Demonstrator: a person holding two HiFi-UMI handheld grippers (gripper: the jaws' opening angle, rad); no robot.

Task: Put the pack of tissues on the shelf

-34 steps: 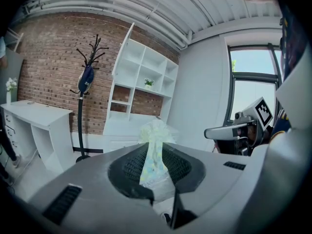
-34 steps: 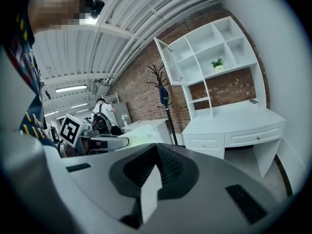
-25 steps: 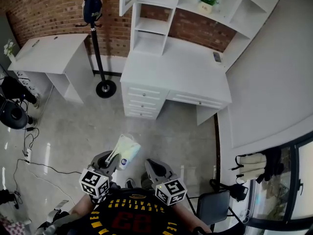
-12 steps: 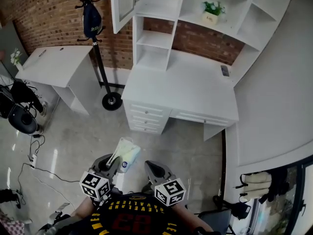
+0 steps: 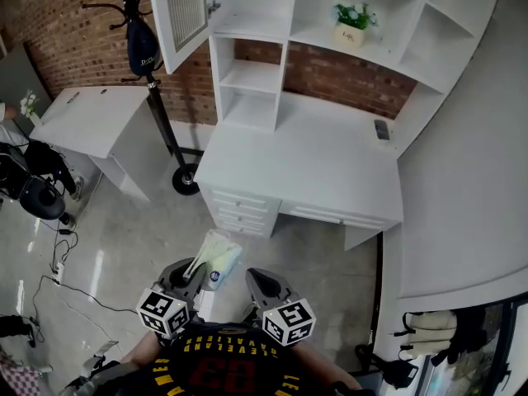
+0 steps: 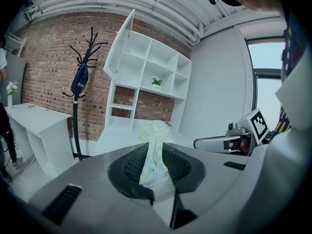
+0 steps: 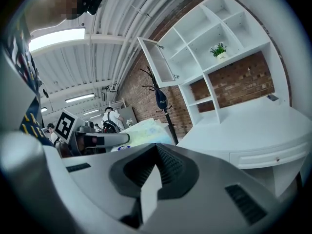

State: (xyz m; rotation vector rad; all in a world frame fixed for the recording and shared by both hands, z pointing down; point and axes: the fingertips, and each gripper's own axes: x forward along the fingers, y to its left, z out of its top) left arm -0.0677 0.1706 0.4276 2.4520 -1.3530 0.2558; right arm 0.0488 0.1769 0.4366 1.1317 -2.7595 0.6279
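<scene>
The left gripper (image 6: 155,147) has its jaws nearly closed, clamped on the pack of tissues (image 6: 155,130); the pack is soft and pale, in clear wrap with faint green and blue print; it juts forward past the jaw tips, over the floor (image 5: 124,238); the right gripper (image 7: 157,147), just beside, has its jaws together, holding nothing; the white table (image 5: 305,163) and shelf (image 5: 247,77) stand ahead, well apart; a coat stand (image 5: 157,97) is to their left.

This looks like a study or office room. A white wooden desk with drawers (image 5: 305,163) stands under tall white open shelves (image 5: 326,7) against a red brick wall (image 5: 66,23). A black metal coat stand (image 5: 155,106) and a small white desk (image 5: 91,118) stand nearby.
</scene>
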